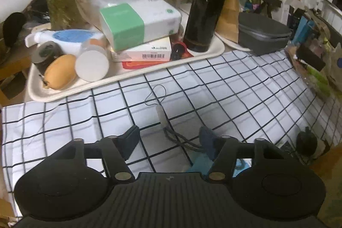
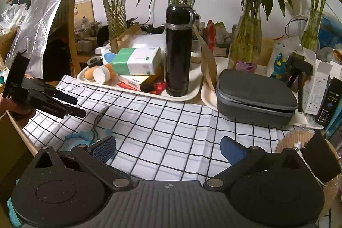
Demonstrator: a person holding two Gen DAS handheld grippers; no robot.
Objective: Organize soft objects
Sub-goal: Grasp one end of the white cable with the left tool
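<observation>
A teal soft cloth item [image 2: 82,136] lies at the near left of the checked cloth [image 2: 181,121], and a dark cord [image 2: 98,115] runs away from it. In the left wrist view the teal item [image 1: 199,161] peeks out beneath my right-hand finger. Its cord [image 1: 177,138] and a pale tag [image 1: 160,118] lie on the cloth between and just ahead of the jaws. My left gripper [image 1: 168,137] is open over them, its pads apart from the cord. It also shows in the right wrist view as the left gripper [image 2: 79,106], hovering above the cord. My right gripper [image 2: 168,149] stands wide open over bare cloth.
Behind the cloth stands a cream tray [image 1: 132,76] holding a tissue pack [image 1: 139,20], boxes, a white-lidded jar [image 1: 92,65] and a tall black flask [image 1: 205,5]. A grey zip case [image 2: 254,93] sits at right. Glass vases with plants [image 2: 245,40] line the back, with clutter at the far right.
</observation>
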